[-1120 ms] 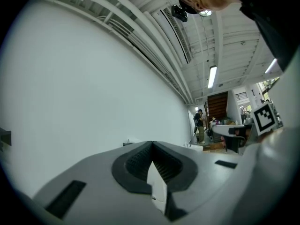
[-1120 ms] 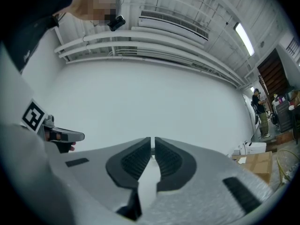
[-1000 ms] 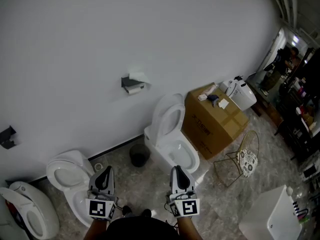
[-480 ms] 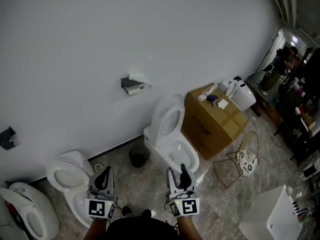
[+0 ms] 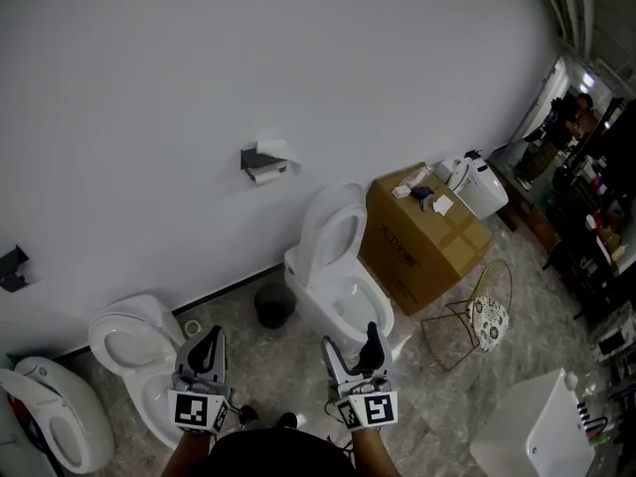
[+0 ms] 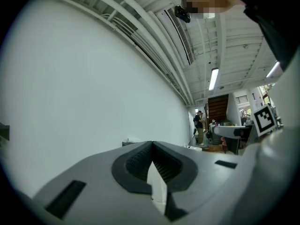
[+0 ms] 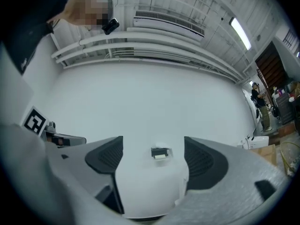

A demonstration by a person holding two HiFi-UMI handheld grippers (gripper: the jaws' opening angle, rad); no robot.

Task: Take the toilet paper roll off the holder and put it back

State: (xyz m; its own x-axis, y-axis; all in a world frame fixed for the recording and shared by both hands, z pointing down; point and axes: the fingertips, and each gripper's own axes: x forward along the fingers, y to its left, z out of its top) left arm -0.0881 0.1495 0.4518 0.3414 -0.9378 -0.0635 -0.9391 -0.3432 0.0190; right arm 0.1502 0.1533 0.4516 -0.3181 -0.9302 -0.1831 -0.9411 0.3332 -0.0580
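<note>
right claw (image 7: 153, 145) just opened (empty), holder (image 7: 160, 152) beyond

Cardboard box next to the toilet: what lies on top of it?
On the cardboard box lie small white pieces and a dark blue item, too small to identify. Its inside is hidden.

Gleaming glossy white ceramic on the toilet (image 5: 338, 281). Looking matt and smooth across the painted wall (image 5: 298, 68). Showing plain brown cardboard on the box (image 5: 427, 241), soft white paper on the toilet paper roll (image 5: 264, 175), a dark matt finish on the holder (image 5: 254, 157). Shining faintly over the marbled stone floor (image 5: 447, 396). Wearing ribbed dark rubber on the pads (image 7: 108, 156) of the right gripper (image 7: 153, 146), matt grey plastic behind.
</note>
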